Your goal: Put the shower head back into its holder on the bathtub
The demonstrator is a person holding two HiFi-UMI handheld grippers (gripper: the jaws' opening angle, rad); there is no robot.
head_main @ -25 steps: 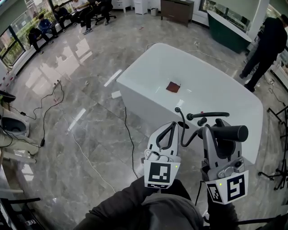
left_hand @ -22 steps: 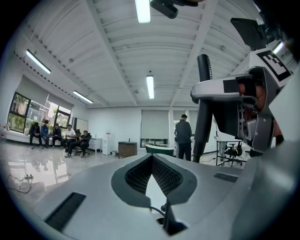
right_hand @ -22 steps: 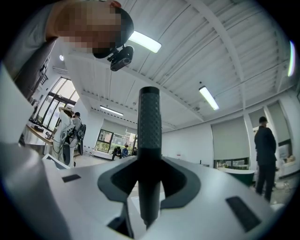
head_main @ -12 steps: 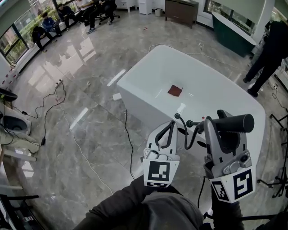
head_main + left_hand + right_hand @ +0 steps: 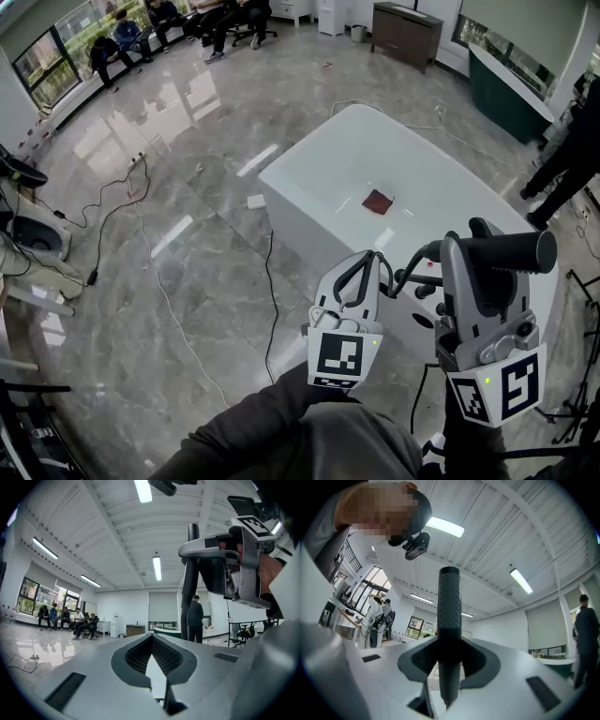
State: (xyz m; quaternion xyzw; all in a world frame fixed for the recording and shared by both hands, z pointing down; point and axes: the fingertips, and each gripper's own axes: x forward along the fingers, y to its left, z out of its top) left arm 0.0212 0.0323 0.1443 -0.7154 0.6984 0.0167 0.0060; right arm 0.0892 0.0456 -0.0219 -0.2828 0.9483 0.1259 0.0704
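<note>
The white bathtub (image 5: 337, 178) stands on the grey marble floor, with a red-brown cloth (image 5: 378, 202) lying on it. My right gripper (image 5: 478, 246) is shut on the black shower head (image 5: 506, 251), held level above the tub's near end. Its black hose (image 5: 412, 267) curves down to the left. In the right gripper view the ribbed handle (image 5: 449, 616) stands upright between the jaws of the right gripper (image 5: 449, 653). My left gripper (image 5: 364, 260) hangs beside it, shut and holding nothing; its jaws meet in the left gripper view (image 5: 151, 639). Black fittings (image 5: 424, 292) show on the tub rim between the grippers.
Cables (image 5: 141, 216) trail over the floor left of the tub. Several people sit at the far left (image 5: 169, 14), and one person stands at the right edge (image 5: 572, 159). A dark cabinet (image 5: 406, 33) and a green counter (image 5: 525, 80) line the back.
My right gripper has carried the shower head up and to the right. The tub's black faucet is now mostly hidden behind the grippers. The left gripper stays shut.
</note>
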